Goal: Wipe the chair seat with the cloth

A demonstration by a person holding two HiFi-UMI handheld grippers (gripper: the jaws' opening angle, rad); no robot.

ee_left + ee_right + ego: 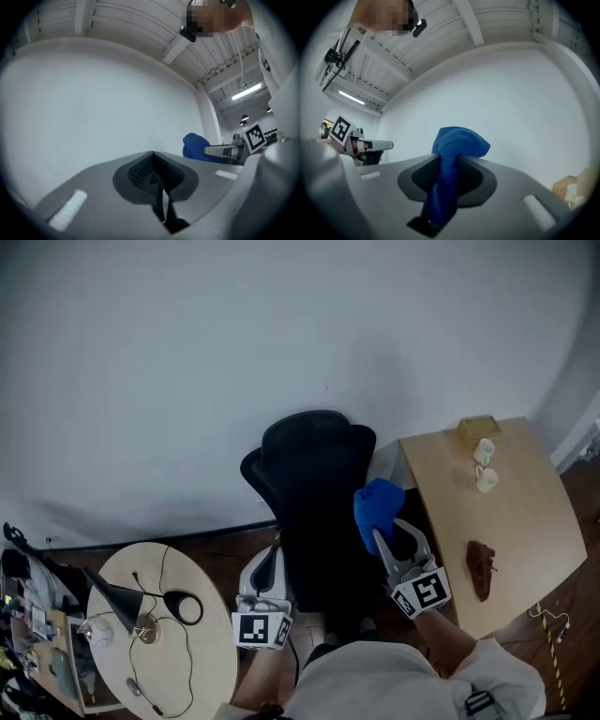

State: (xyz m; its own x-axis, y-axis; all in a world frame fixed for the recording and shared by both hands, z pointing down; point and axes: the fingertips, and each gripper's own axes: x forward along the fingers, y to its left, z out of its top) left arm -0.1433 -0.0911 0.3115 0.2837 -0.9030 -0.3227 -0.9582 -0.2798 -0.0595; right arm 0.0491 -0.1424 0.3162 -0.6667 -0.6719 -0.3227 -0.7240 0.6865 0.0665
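A black office chair (317,486) stands against the white wall, seen from above, its seat (328,573) just ahead of the person. My right gripper (385,532) is over the seat's right side and is shut on a blue cloth (378,505), which bunches above the jaw tips. In the right gripper view the cloth (457,146) hangs down between the closed jaws of the right gripper (449,161). My left gripper (270,559) is by the seat's left edge. Its jaws are shut with nothing in them (152,155). From there the cloth (194,146) shows to the right.
A round white table (159,634) with a black lamp, cables and small items is at the left. At the right, a wooden table (511,521) holds two small white cups (485,465), a box and a brown object (482,568). The white wall (281,334) is close behind the chair.
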